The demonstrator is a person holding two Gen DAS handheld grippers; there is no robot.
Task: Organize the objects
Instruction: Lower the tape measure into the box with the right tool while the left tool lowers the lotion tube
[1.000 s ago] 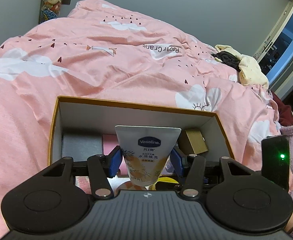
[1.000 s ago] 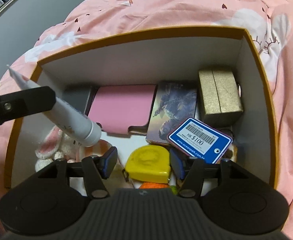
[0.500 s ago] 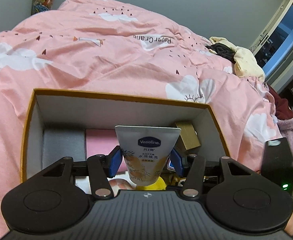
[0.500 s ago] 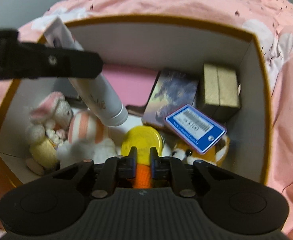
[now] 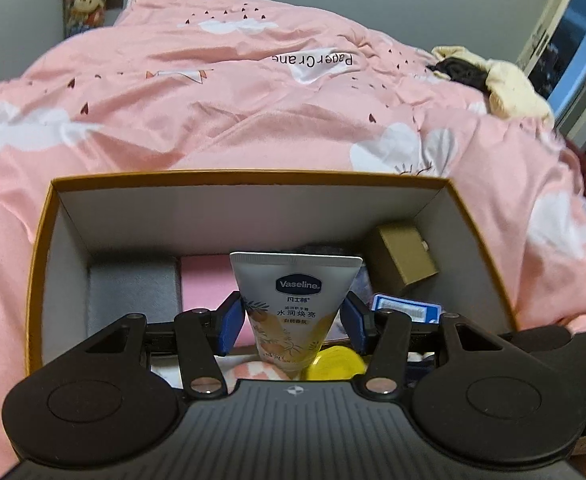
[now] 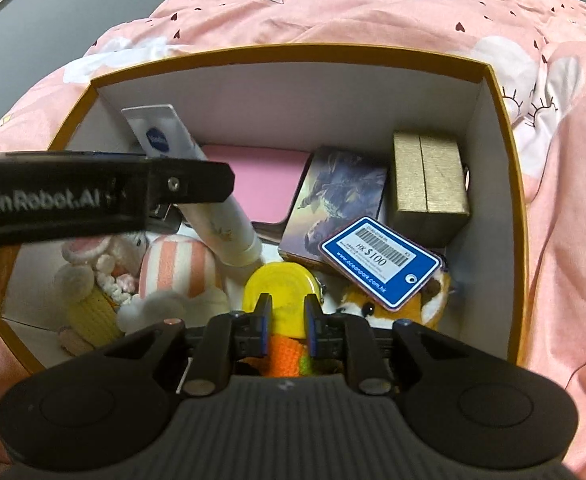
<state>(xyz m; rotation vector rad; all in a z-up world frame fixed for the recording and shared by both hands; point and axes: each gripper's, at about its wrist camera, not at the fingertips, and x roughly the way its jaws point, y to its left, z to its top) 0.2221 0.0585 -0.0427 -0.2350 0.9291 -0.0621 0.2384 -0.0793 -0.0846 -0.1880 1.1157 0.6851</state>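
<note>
An open box with an orange rim point(image 5: 253, 176) point(image 6: 293, 48) lies on the pink bed cover. My left gripper point(image 5: 293, 320) is shut on a white Vaseline tube point(image 5: 295, 304), held crimped end forward above the box's inside. In the right wrist view the tube point(image 6: 221, 224) slants down past the left finger point(image 6: 189, 184), cap near a yellow tape measure point(image 6: 281, 284). My right gripper point(image 6: 288, 314) is low at the box's near side, shut on an orange knitted toy point(image 6: 285, 354); its narrow jaws are opening a touch with the toy still between them.
Inside the box lie a gold box point(image 6: 429, 176), a pictured box point(image 6: 337, 204), a pink case point(image 6: 253, 180), a blue HK$100 card point(image 6: 381, 264), a fox plush point(image 6: 373, 308) and a rabbit plush point(image 6: 93, 280). Crumpled clothes point(image 5: 493, 80) sit far right on the bed.
The right jaws went from wide open to nearly together on the orange toy. The left gripper carried the tube forward and down over the box.
</note>
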